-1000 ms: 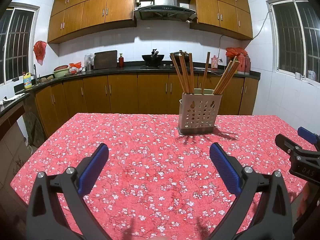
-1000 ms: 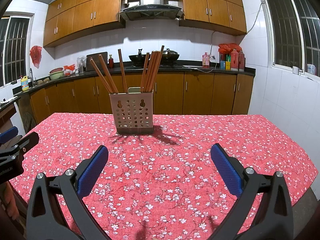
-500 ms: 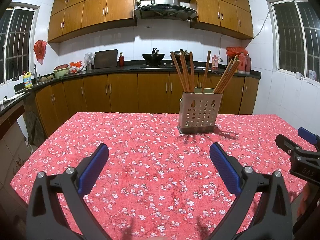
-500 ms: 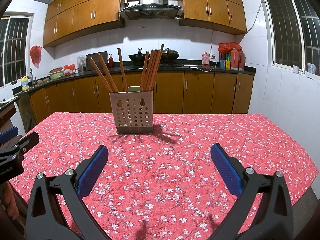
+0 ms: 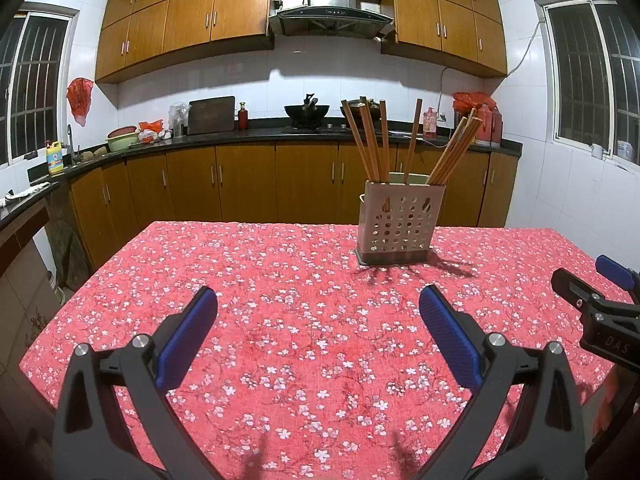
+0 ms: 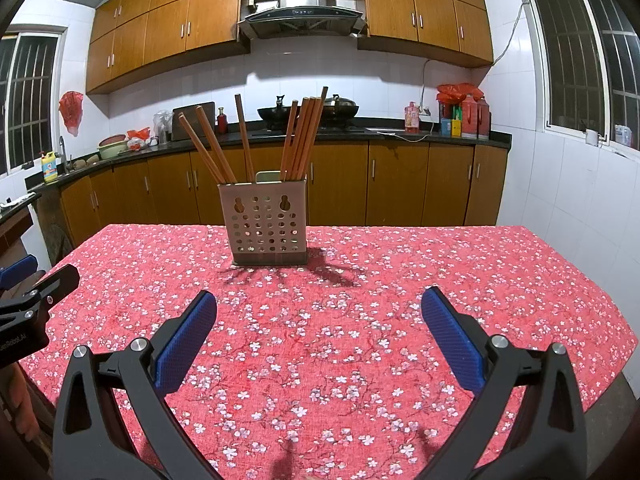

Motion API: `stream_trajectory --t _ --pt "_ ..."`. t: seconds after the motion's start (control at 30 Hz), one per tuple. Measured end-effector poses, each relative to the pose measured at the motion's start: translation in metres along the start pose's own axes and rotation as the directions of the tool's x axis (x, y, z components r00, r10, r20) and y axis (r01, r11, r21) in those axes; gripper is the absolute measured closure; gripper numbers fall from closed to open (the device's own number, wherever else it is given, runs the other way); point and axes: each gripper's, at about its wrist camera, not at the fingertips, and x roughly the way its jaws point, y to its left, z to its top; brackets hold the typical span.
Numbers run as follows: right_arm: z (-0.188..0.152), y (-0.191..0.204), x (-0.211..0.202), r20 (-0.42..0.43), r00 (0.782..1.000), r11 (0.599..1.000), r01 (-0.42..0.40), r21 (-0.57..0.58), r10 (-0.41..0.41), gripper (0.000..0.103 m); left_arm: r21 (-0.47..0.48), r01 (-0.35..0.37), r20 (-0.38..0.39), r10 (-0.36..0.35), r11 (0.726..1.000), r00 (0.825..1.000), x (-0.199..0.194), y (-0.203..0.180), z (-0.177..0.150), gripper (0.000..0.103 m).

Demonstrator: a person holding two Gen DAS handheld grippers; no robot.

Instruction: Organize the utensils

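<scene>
A perforated metal utensil holder [image 5: 400, 224] stands upright on the far middle of the table with the red floral cloth [image 5: 280, 320]. Several wooden chopsticks [image 5: 374, 140] stand in it, leaning left and right. It also shows in the right wrist view [image 6: 267, 224] with the chopsticks [image 6: 300, 136]. My left gripper [image 5: 318, 300] is open and empty, held above the near side of the table. My right gripper [image 6: 319, 304] is open and empty, also near the front. Each gripper shows at the edge of the other's view, the right one [image 5: 600, 304] and the left one [image 6: 32, 296].
Brown kitchen cabinets and a dark counter [image 5: 240, 132] run behind the table, with a wok [image 5: 306, 110], bottles and a range hood [image 5: 330, 16]. White tiled walls and barred windows [image 5: 580, 80] flank the room. The table's edges fall off left and right.
Both views have shifted very slightly; the holder sits a touch lower and further right in the left wrist view. Both grippers stay open and empty.
</scene>
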Motion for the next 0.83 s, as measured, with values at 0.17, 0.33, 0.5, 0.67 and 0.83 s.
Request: stream_trajectory --t 0.17,0.33,0.5,0.67,0.83 --pt "0.0001 -0.0001 0.0004 -0.001 1.000 1.000 0.000 0.000 0.000 0.002 0.000 0.001 -0.001 -0.001 1.000 1.000 0.0008 0.0008 0.0013 0.004" --pt "-0.0019 -0.0007 0.0010 -0.005 1.000 1.000 -0.002 0.000 0.002 0.002 0.001 0.002 -0.006 -0.002 1.000 1.000 0.0026 0.0020 0.0014 0.004" --pt "-0.0030 -0.0007 0.0004 -0.007 1.000 1.000 -0.004 0.000 0.004 0.002 0.001 -0.003 -0.003 0.003 1.000 1.000 0.0022 0.0025 0.0011 0.004" --pt "-0.0028 -0.0008 0.0003 -0.007 1.000 1.000 -0.004 0.001 0.004 0.002 0.000 -0.004 -0.010 0.004 1.000 1.000 0.0023 0.0031 0.0020 0.004" --pt "-0.0021 -0.0014 0.0010 -0.008 1.000 1.000 -0.005 0.001 0.005 0.002 -0.002 -0.002 -0.012 0.002 1.000 1.000 0.0012 0.0035 0.0015 0.004"
